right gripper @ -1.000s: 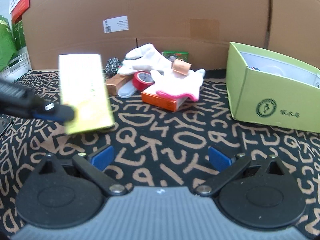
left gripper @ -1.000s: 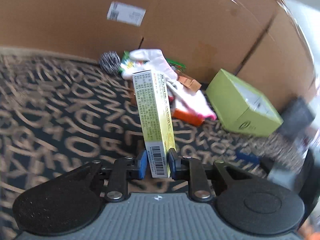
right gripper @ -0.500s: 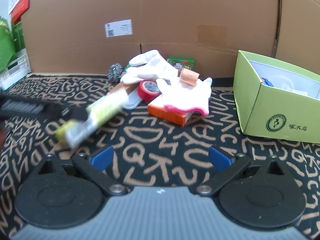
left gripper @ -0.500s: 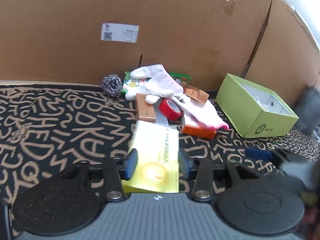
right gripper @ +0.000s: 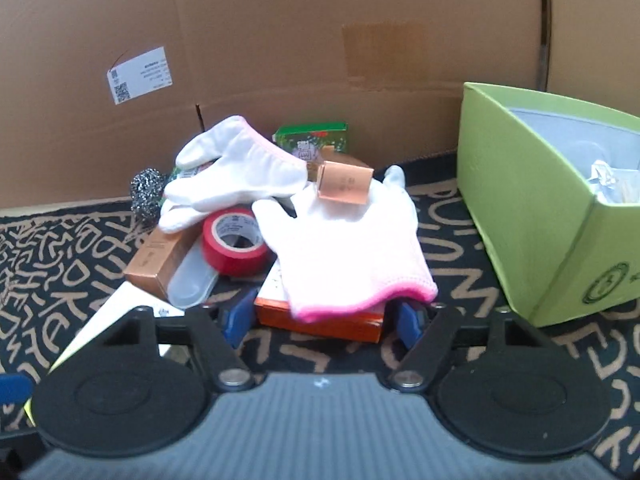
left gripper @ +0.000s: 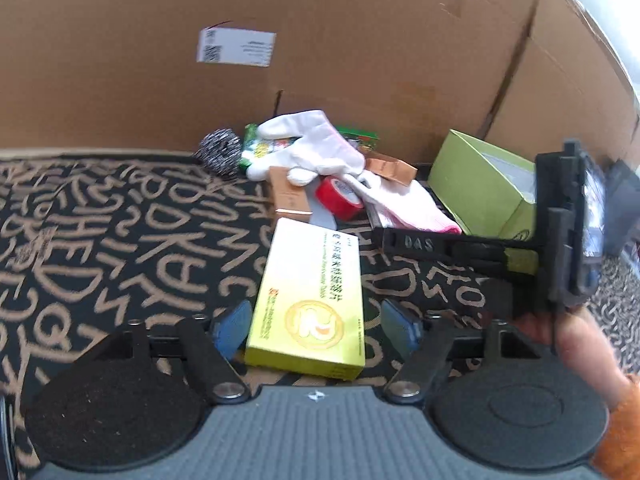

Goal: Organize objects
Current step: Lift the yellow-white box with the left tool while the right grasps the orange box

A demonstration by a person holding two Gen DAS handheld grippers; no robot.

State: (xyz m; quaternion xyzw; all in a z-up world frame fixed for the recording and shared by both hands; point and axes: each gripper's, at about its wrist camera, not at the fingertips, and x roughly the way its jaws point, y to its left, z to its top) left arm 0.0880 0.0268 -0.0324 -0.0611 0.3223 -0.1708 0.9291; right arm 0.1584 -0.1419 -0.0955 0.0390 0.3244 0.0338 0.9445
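Landmark: green open-top box (right gripper: 536, 216), standing on the letter-patterned mat (left gripper: 120, 240) against the cardboard wall (right gripper: 320, 20)
Green box contents: crumpled silver and white items visible at the inner right; exact number cannot be told
Gloves: two, white with pink cuffs (right gripper: 344, 248), in the pile left of the green box, one lying over the orange box (right gripper: 320, 320)
Copper-coloured cartons: two, a long one (right gripper: 160, 256) at the pile's left edge, a small one (right gripper: 344, 186) resting on the nearer glove
Red tape roll: one (right gripper: 234, 240), between the long carton and the nearer glove
Steel scourer: one (left gripper: 219, 151), at the far-left end of the pile
Green printed packets: one small box (right gripper: 312, 138) behind the gloves; a second packet partly hidden under the far glove
Clear plastic piece: one (right gripper: 192, 284), touching the long carton
Yellow box: one (left gripper: 310, 304), flat on the mat, well left of the green box
Left gripper (left gripper: 316, 324): spread, pads clear of the yellow box on both sides
Right gripper (right gripper: 322, 320): spread, pads either side of the orange box, contact cannot be told
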